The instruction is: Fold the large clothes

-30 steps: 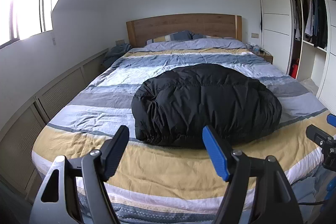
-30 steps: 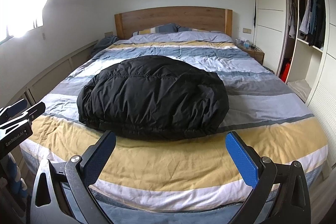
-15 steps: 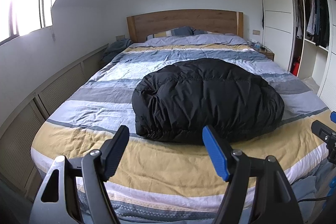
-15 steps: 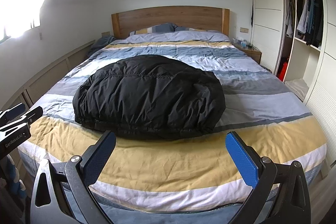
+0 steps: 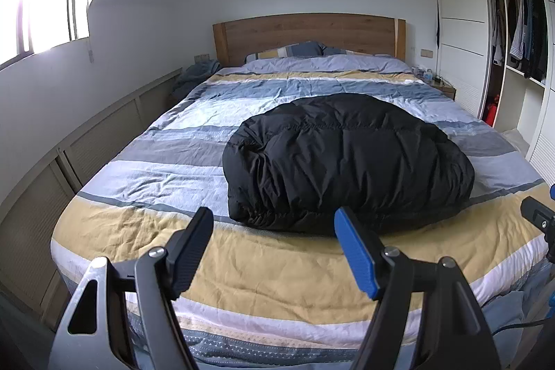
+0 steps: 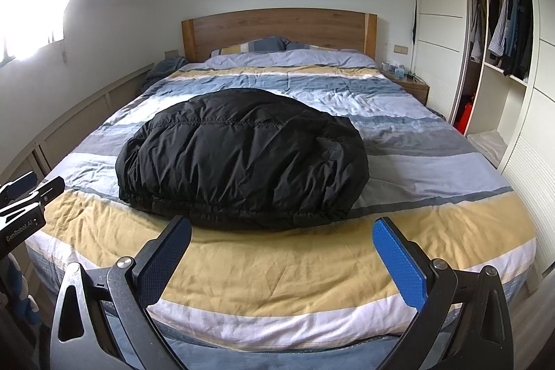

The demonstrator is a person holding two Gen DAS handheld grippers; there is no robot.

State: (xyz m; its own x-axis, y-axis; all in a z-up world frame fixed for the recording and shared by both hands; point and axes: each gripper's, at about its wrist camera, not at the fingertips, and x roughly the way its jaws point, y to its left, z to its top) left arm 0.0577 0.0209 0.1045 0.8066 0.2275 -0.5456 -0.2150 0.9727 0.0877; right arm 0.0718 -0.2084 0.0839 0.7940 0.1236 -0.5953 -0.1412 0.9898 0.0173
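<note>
Jacket [image 5: 347, 158] is the thing to fold: a black puffy garment that lies in a rounded heap on the striped duvet [image 5: 166, 169], about in the middle of the bed width and nearer to the foot edge than to the wooden headboard [image 5: 305, 33]. It seems light for its volume, very soft and full of air, so I judge it will sink under a pinch and spring back when released. Its shell looks smooth and a little shiny, probably slippery between the pads, therefore a thin fold of cloth may slide out. A better place to take hold is the gathered elastic hem [image 6: 222, 208], which runs along the side of the jacket closest to the foot edge, because the cloth there is bunched and thicker. Left gripper [image 5: 274, 248] hovers above the yellow stripe just before this hem, jaws spread wide and holding nothing. Right gripper [image 6: 282, 257] hovers likewise on the foot side of the jacket, also spread apart and empty.
</note>
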